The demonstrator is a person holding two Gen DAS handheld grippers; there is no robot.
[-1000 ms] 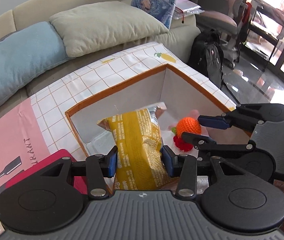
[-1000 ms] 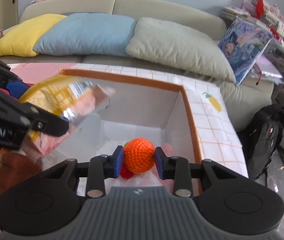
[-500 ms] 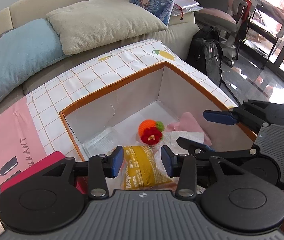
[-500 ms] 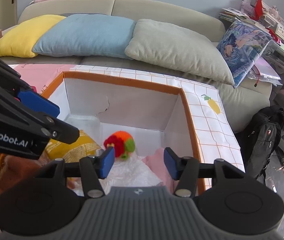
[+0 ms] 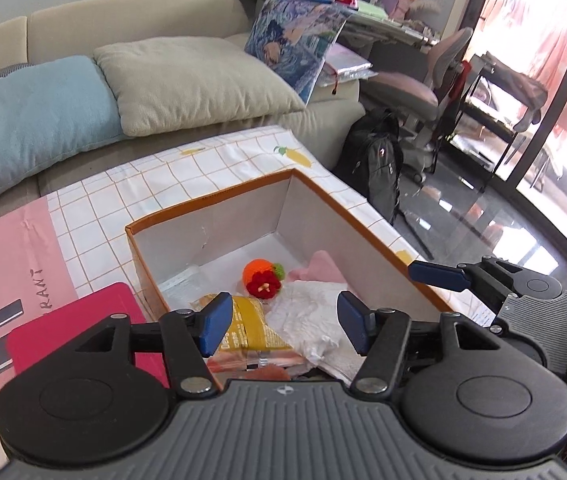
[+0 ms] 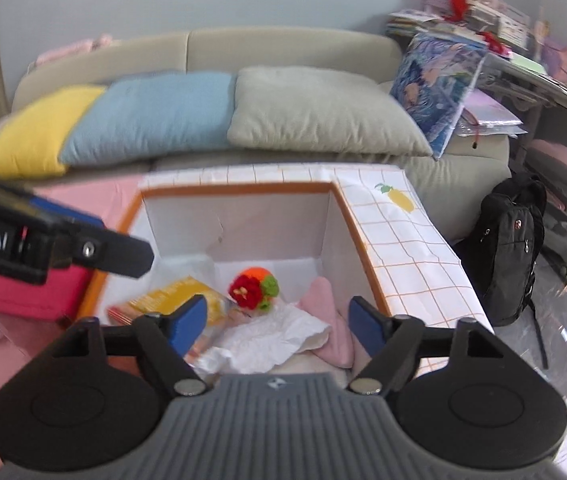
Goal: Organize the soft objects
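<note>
An orange-rimmed box [image 5: 211,199] [image 6: 239,189] with white inner walls stands on a checked cloth. Inside lie an orange crochet ball with a red flower [image 5: 261,278] [image 6: 253,286], a yellow snack bag [image 5: 249,326] [image 6: 175,294], a pink cloth [image 5: 319,270] [image 6: 329,320] and crumpled white paper [image 5: 307,320] [image 6: 279,338]. My left gripper [image 5: 283,326] is open and empty above the box's near side. My right gripper [image 6: 277,326] is open and empty above the box, and shows at the right of the left wrist view [image 5: 435,274].
A red flat case [image 5: 71,330] [image 6: 35,294] lies left of the box on a pink mat [image 5: 3,256]. Behind is a sofa with yellow [image 6: 31,136], blue [image 5: 31,116] and beige [image 5: 195,80] cushions. A black backpack [image 5: 375,160] [image 6: 511,240] stands on the floor right.
Both grippers opened and let go: the snack bag and the crochet ball dropped into the box. Both grippers then drew back and up from the box.
</note>
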